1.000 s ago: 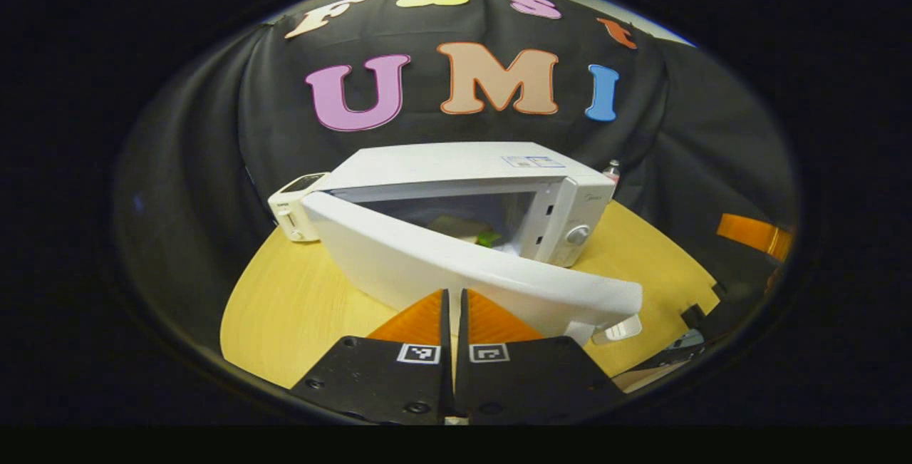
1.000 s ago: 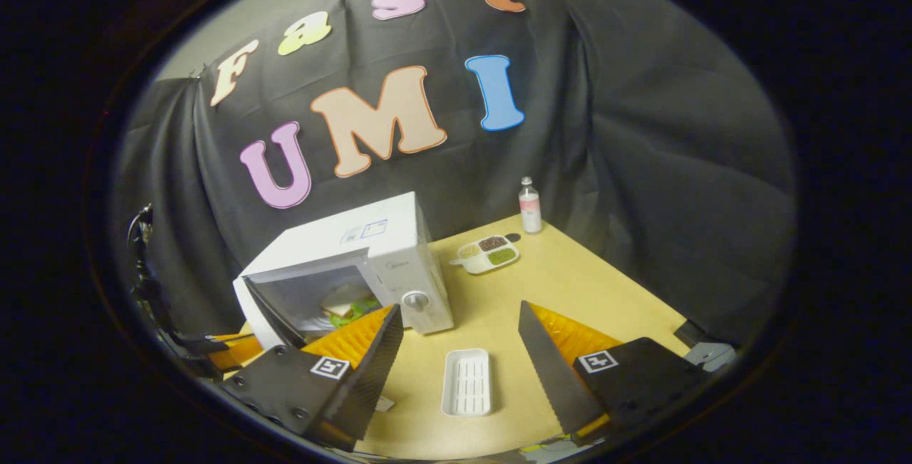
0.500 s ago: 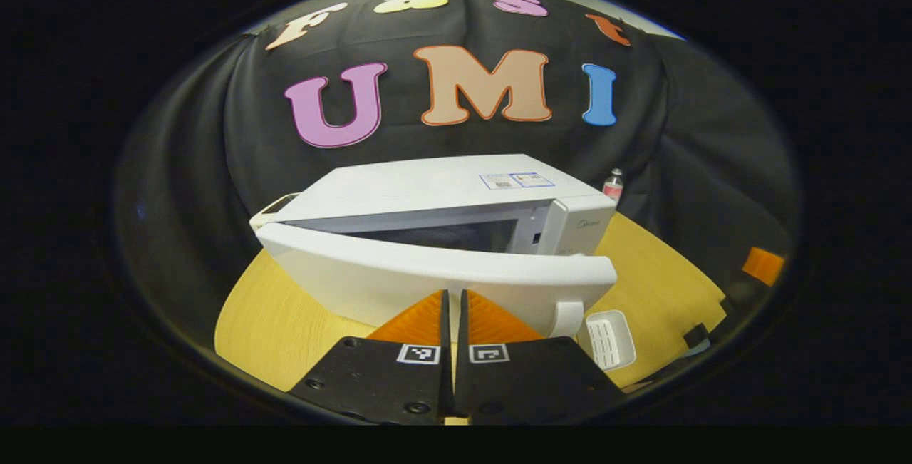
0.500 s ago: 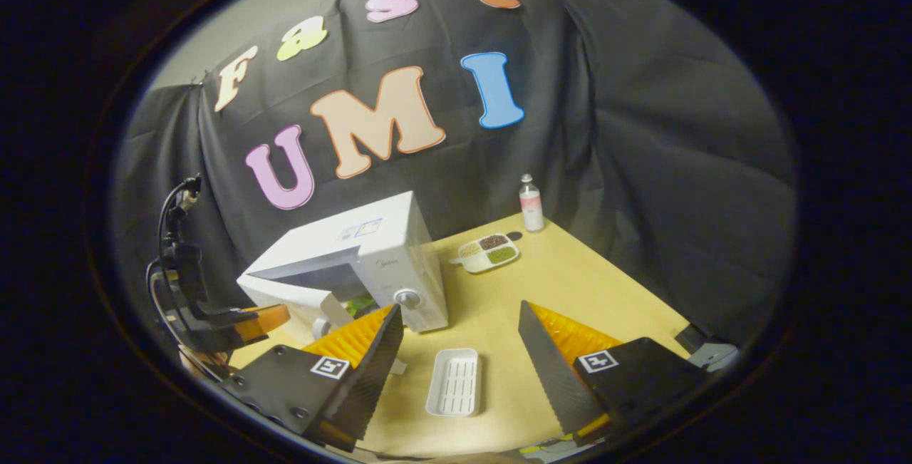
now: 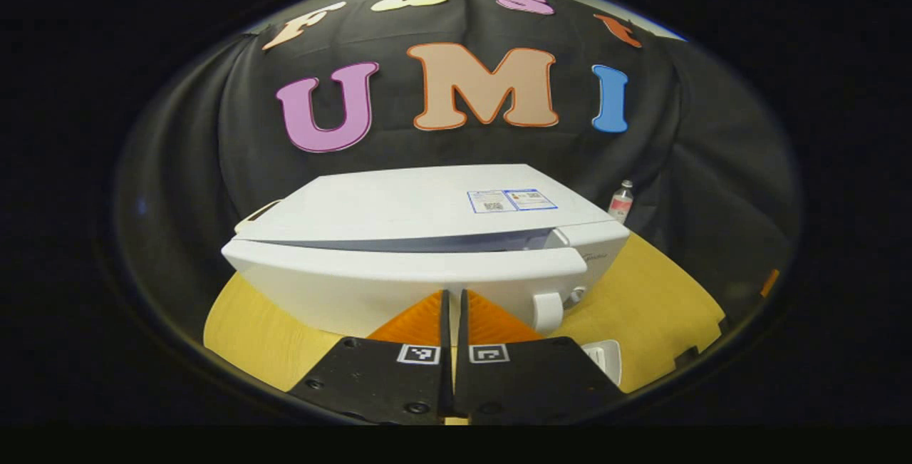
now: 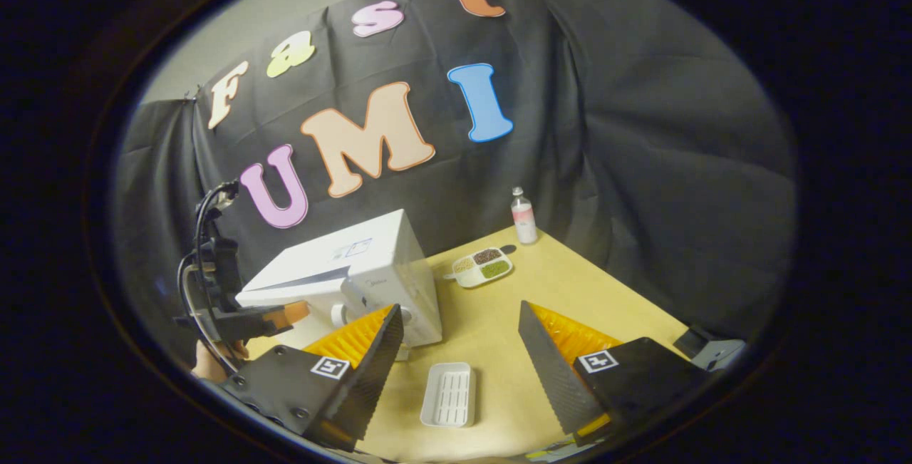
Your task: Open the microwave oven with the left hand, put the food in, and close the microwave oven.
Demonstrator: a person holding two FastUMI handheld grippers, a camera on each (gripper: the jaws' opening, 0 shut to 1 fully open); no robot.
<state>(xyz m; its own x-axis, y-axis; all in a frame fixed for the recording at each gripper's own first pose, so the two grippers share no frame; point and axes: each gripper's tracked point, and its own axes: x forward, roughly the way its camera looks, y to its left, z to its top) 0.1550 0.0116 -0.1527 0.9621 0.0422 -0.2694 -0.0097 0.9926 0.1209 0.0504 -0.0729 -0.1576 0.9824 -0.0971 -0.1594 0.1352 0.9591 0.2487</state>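
Door of the microwave oven has swung nearly shut under the pinched-together left gripper, while the right gripper gapes empty, so closing is almost done.

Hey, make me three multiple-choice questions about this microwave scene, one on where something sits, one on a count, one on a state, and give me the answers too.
1. Where does the empty white tray lie?
A. on the table in front of the microwave
B. on top of the microwave
C. against the cloth wall

2. How many sections of the divided dish hold food?
A. one
B. three
C. five

3. How does the microwave door stand?
A. wide open
C. taken off
B. nearly shut, with a thin gap left

Answers:
1 A: the tray rests on the table, nearer than the microwave.
2 B: three fillings show, pale, dark and green.
3 B: a narrow gap runs along the door's top, and the shut left tongs are at its face; the right tongs are open.
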